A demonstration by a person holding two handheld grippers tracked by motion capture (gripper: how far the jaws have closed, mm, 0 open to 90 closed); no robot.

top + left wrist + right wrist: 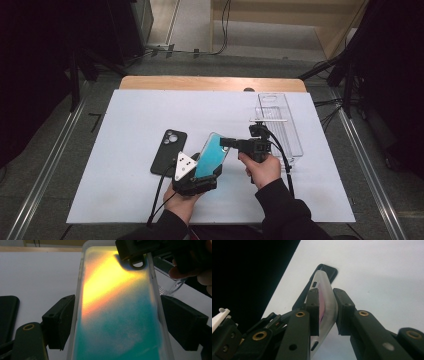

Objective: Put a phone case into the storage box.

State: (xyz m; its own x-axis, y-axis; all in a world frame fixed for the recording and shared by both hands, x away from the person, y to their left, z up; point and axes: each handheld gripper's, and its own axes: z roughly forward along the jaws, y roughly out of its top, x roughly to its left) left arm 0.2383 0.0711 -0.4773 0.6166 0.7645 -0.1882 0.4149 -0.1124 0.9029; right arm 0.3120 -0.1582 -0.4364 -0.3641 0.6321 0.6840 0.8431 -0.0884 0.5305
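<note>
A translucent phone case (pixel 212 152) with a teal and orange shimmer stands tilted above the white mat. My left gripper (pixel 205 173) is shut on its lower part, one jaw on each long side, as the left gripper view shows around the case (pixel 120 315). My right gripper (pixel 225 143) comes in from the right and is shut on the case's upper right edge. In the right gripper view its pads pinch the thin rim of the case (pixel 328 297). A black phone (pixel 169 150) lies camera side up on the mat, just left of the case.
A clear plastic tray (pixel 278 122) lies at the back right of the white mat (pixel 125 120). The wooden table edge (pixel 210 83) runs behind the mat. Cables trail from both grippers toward the person.
</note>
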